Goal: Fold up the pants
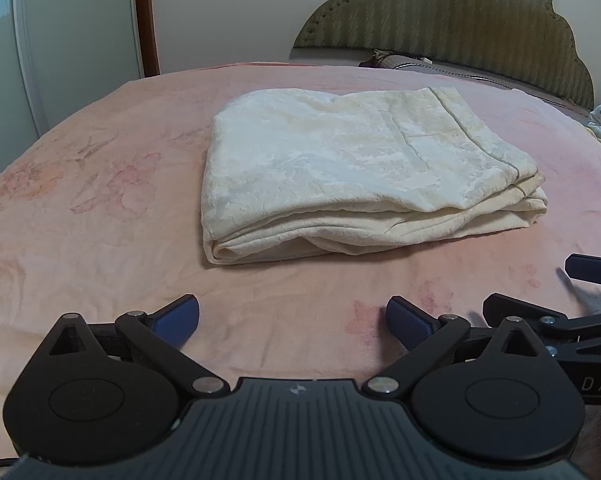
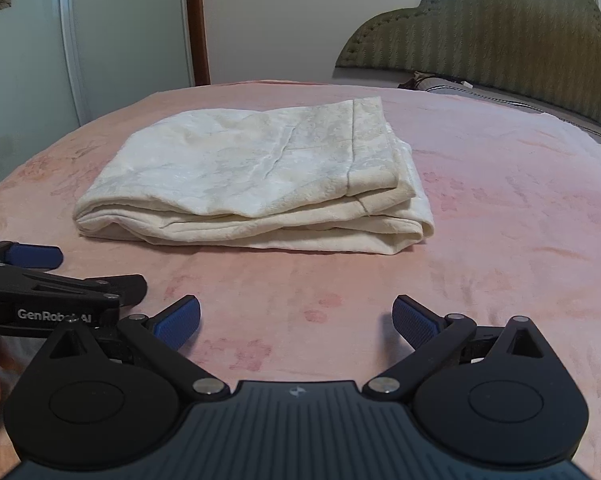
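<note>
The cream, textured folded pants [image 1: 364, 168] lie mid-frame on the pink floral bedspread [image 1: 80, 240], bare blanket all round. Left gripper [image 1: 292, 322] and right gripper [image 2: 296, 318] gape wide, empty, at the lower frame.

We look from two low cameras, one on each hand-held gripper, both facing forward along their fingers across the bed [image 1: 80, 216] toward the headboard [image 1: 460, 32]. The left hand-held gripper [image 1: 292, 322] sits low in its own view, the right hand-held gripper [image 2: 296, 322] likewise in its view. Both views stand near the bed's front edge, close above the cover. They share the folded pants [image 1: 360, 168] lying ahead, the headboard and the wardrobe doors [image 2: 80, 32] at the left. The right view shows the pants further left, and each view catches the other gripper at its side edge
</note>
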Available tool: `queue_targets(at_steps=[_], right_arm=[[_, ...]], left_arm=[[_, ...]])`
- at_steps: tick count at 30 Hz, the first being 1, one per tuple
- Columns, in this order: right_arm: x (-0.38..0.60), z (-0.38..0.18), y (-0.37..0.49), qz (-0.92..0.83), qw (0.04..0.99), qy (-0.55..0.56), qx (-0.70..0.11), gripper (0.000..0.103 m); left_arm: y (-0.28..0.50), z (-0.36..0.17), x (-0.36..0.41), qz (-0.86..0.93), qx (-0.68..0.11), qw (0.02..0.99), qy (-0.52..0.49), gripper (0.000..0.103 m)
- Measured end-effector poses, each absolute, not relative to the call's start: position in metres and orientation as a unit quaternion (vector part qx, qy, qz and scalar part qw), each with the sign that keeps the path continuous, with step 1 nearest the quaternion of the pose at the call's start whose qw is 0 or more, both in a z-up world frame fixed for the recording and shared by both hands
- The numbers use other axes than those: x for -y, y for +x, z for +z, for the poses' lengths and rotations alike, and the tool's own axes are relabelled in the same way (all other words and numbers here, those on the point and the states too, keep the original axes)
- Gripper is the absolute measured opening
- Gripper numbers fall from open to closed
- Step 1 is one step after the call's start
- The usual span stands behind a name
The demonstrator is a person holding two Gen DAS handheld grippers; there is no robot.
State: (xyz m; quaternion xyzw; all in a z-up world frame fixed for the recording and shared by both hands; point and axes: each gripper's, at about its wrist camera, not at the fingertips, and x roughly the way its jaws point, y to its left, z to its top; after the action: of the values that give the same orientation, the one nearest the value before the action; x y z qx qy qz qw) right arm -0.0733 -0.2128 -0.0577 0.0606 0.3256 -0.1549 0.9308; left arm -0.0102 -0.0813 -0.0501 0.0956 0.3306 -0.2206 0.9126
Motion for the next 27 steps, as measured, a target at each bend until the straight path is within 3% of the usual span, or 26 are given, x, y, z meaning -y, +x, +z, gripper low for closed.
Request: queue_targets(at_steps=[27], right_arm=[[0.22, -0.065, -0.082, -0.165, 0.928, 0.066, -0.326, 0.103]], left_arm=[[-0.014, -0.053, 0.074, -0.215, -0.323, 0.918, 0.084, 0.103]])
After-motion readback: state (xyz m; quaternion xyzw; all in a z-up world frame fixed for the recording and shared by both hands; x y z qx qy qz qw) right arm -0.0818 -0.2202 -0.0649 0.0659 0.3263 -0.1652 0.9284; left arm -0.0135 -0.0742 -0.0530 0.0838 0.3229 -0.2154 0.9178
